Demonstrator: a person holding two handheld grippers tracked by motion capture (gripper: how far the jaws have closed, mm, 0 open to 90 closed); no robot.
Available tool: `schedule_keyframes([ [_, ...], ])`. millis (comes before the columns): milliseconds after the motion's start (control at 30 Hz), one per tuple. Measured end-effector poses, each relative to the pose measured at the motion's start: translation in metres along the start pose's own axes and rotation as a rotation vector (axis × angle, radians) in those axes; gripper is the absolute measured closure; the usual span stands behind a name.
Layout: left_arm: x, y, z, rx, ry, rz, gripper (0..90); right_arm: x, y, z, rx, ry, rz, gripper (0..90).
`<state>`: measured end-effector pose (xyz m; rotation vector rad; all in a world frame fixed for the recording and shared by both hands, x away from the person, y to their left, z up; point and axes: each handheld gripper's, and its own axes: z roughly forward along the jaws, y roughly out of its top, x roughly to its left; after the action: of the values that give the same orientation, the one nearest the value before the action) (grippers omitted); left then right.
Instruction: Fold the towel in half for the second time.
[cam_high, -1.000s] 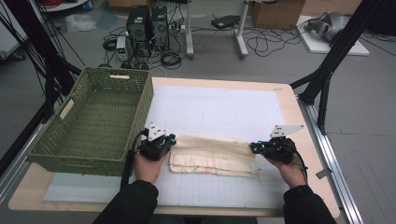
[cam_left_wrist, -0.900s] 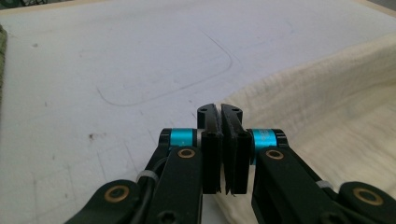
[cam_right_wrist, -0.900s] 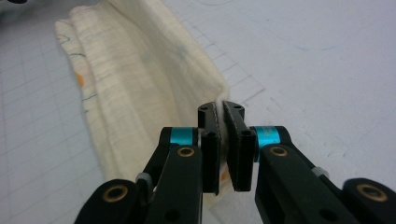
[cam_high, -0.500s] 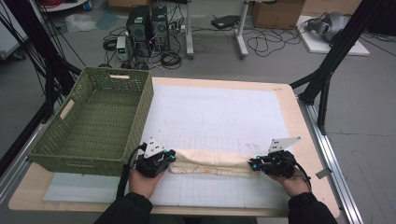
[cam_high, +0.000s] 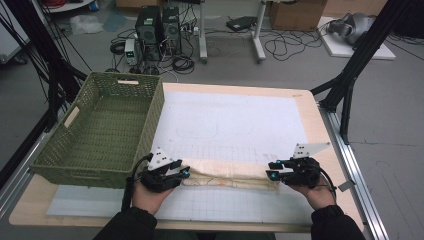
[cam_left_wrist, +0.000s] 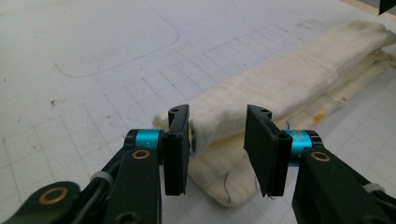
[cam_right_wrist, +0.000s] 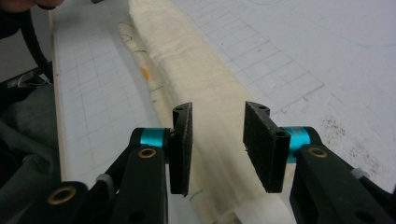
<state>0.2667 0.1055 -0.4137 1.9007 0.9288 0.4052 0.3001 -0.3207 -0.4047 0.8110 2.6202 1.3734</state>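
Towel (cam_high: 227, 177) sits between both grippers, folded into a long narrow cream roll on the near part of the worktop (cam_high: 305, 115). Left gripper (cam_high: 184, 173) is at the towel's left end; in the left gripper view (cam_left_wrist: 217, 140) its jaws have just been opening and now stand spread, with the towel end between them, the left pad about touching the cloth, the right pad clear of it. Right gripper (cam_high: 270, 170) is at the right end; in the right gripper view (cam_right_wrist: 217, 140) its jaws have also just been opening, spread either side of the fold, no pinch visible. Versus a second ago: the towel was a wider, flatter fold then; now it's doubled over into a thin strip lying closer to the near edge, and both hands have come nearer the person. Long axis runs left-right across the worktop, roughly parallel to the near edge, one end at each gripper. It lies on the white gridded mat (cam_high: 230, 125). Green woven basket (cam_high: 75, 115) stands at the left of the worktop, just beyond the left gripper, not touching the towel.
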Motion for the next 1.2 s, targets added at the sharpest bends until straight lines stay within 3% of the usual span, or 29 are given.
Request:
schedule_keyframes([
  [200, -0.002, 0.008, 0.0, -0.02, -0.013, -0.002, 58.5, -0.004, -0.005, 0.022, 0.07, 0.024, 0.013, 72.1],
  [333, -0.002, 0.009, 0.005, -0.006, -0.021, -0.002, 65.4, -0.002, -0.011, 0.031, 0.123, 0.042, -0.001, 74.6],
  [467, -0.001, 0.004, 0.018, 0.063, -0.014, -0.001, 74.5, 0.0, -0.016, 0.034, 0.141, 0.053, 0.0, 75.4],
  [533, -0.001, -0.001, 0.024, 0.109, -0.024, -0.008, 76.1, 0.0, -0.019, 0.032, 0.137, 0.053, 0.0, 75.5],
  [667, -0.005, -0.012, 0.028, 0.199, -0.033, 0.021, 76.6, 0.0, -0.027, 0.026, 0.116, 0.04, 0.004, 75.8],
  [800, -0.005, -0.018, 0.027, 0.18, -0.037, 0.035, 75.9, 0.001, -0.035, 0.02, 0.095, 0.022, 0.016, 75.7],
  [900, -0.006, -0.016, 0.025, 0.168, -0.05, 0.033, 70.5, 0.005, -0.032, 0.018, 0.1, 0.003, -0.009, 73.4],
  [1033, -0.005, -0.016, 0.021, 0.157, -0.06, 0.032, 68.8, 0.013, -0.027, 0.014, 0.066, 0.017, -0.046, 70.8],
  [1200, -0.006, -0.019, 0.024, 0.175, -0.069, 0.047, 67.2, 0.015, -0.029, 0.021, 0.125, -0.008, -0.068, 69.2],
])
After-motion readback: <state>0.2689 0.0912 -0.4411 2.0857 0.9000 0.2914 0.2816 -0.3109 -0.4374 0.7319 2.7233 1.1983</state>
